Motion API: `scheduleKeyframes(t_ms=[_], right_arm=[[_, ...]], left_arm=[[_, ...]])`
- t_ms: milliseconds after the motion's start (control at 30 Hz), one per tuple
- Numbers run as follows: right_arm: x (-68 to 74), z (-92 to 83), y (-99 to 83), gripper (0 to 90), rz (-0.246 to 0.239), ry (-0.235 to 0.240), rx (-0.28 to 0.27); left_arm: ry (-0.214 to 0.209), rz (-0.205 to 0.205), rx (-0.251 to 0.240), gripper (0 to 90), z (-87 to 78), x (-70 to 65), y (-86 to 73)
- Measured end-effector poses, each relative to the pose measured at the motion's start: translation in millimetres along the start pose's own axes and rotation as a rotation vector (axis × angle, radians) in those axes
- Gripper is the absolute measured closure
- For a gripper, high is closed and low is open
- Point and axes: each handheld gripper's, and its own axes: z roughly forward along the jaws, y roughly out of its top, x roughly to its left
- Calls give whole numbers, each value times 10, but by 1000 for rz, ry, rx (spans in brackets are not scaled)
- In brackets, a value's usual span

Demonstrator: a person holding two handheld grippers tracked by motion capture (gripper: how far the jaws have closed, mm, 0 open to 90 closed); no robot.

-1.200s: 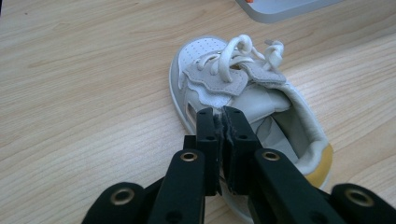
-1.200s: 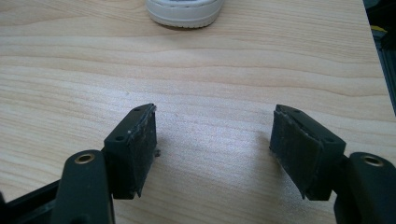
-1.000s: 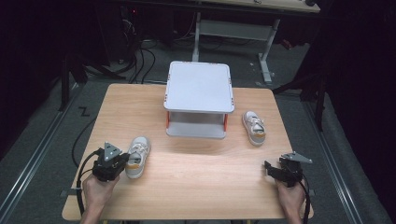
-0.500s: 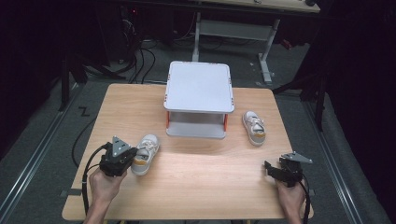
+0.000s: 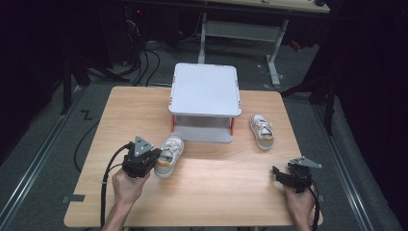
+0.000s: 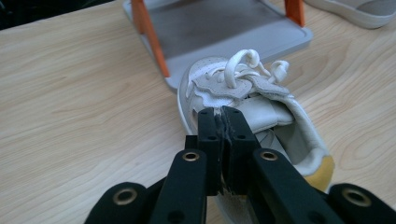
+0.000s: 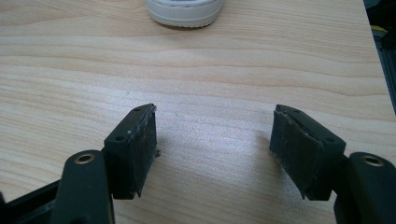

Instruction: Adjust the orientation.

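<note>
- Two white shoes lie on the table (image 5: 120, 113), one on each side of a grey rack (image 5: 206, 90) that stands at the middle of the far half.
- The rack has a flat grey top held above a grey base tray by orange posts; in the left gripper view the tray and two of the posts show just beyond the left shoe (image 6: 252, 109).
- The left shoe, seen from the high view (image 5: 169, 155), sits in front of the rack's near left corner, its toe pointing toward the rack and close to the tray edge.
- This shoe has white laces, a strap across the tongue and a yellow-tan patch at the heel.
- The left gripper (image 5: 155, 155) is held in the person's left hand (image 5: 126, 185) just beside the shoe's heel end.
- Its jaws are closed together on the shoe's collar, with a thin edge of the white upper pinched between the pads (image 6: 223, 140).
- The right shoe (image 5: 262, 131) lies on the table to the right of the rack, apart from it, toe pointing away from the person.
- The right gripper (image 5: 278, 175) is held in the right hand (image 5: 298, 204) near the table's front right corner, well apart from both shoes.
- Its jaws stand wide apart with bare wood between them (image 7: 212, 135); it grips nothing, and the right shoe's sole edge (image 7: 184, 11) shows at the top of its view.
</note>
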Motion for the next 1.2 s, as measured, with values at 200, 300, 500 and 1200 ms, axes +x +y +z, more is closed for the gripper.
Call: scheduleKeyframes(t_ms=[200,300,500,1200], right_arm=[[2,-2,-1,316,1,0,1],[3,-1,-1,316,1,0,1],[6,-2,-1,315,3,0,2],[5,-1,-1,312,-1,1,1]], left_arm=[[-37,-20,-7,872,134,-152,63],[-52,-18,-10,872,199,-233,96],[-45,-6,2,872,337,-408,127],[-68,-8,71,856,543,-741,2]])
